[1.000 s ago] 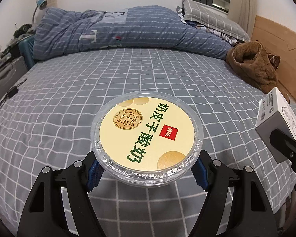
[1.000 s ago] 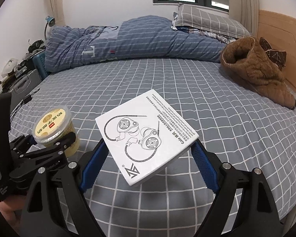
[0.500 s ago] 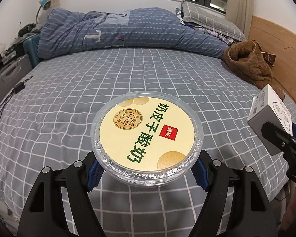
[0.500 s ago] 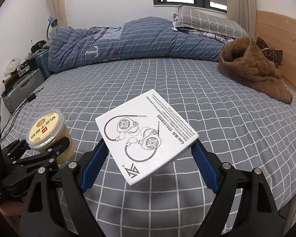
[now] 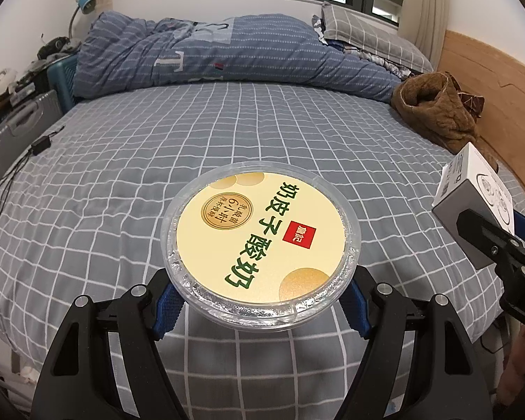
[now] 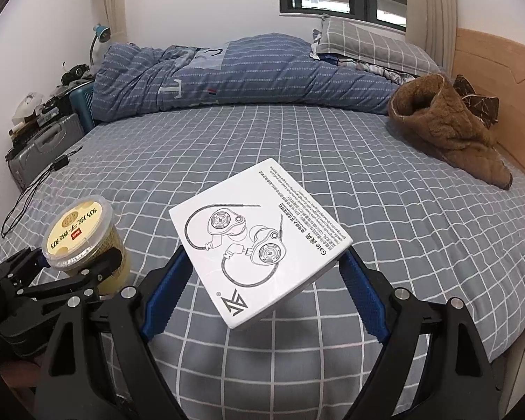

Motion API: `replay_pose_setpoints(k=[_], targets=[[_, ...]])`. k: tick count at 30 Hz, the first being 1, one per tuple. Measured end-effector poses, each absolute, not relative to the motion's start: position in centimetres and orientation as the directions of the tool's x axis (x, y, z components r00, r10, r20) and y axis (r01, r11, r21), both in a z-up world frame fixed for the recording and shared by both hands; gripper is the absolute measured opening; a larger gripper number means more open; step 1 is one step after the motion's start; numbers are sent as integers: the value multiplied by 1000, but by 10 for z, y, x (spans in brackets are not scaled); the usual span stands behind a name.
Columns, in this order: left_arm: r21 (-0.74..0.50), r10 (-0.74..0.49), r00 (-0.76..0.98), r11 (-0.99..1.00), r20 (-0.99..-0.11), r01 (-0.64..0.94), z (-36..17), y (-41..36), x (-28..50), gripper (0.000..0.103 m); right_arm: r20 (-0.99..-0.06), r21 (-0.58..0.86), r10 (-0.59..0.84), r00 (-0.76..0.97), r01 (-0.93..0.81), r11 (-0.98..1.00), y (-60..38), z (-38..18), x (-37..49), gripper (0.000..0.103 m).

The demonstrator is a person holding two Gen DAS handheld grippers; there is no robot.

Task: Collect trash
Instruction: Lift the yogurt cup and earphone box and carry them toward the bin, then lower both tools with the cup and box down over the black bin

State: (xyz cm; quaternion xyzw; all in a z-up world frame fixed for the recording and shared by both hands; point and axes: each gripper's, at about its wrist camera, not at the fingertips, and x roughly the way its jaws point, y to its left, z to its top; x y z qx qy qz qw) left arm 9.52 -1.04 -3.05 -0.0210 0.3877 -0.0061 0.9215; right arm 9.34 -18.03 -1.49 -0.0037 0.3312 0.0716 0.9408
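A round yoghurt tub (image 5: 260,245) with a cream lid and green characters sits clamped between the blue pads of my left gripper (image 5: 260,309), held above the bed. The same yoghurt tub (image 6: 82,241) shows at the left of the right wrist view, upright in the left gripper (image 6: 70,273). My right gripper (image 6: 262,301) is shut on a flat white earphone box (image 6: 259,241), tilted with a corner toward me. In the left wrist view that earphone box (image 5: 472,203) appears at the right edge in the right gripper (image 5: 490,241).
A grey bed (image 5: 157,147) with white grid lines spreads below both grippers. A rolled blue duvet (image 5: 227,52) and pillow (image 5: 371,35) lie at the back, a brown garment (image 6: 444,126) by the wooden headboard (image 6: 507,98). A cable (image 5: 14,171) and suitcases (image 6: 42,147) sit left.
Both grippers have drawn back from the bed with their loads, so more of the near bed edge shows. The tub and the box stay gripped as before.
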Motion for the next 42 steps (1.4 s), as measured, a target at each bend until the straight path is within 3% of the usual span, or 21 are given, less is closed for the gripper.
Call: replay_pose_setpoints(k=[21,42], targets=[[-56,-33,702,998,-712,-9,-23,-5,30,73,-610,23,153,778,-176,984,-164,1,45,82],[-57,-48,711,998,-701,11,-9,-14,-35,73,-655,17,151,741,-185,983,-170,-21,-21,82]])
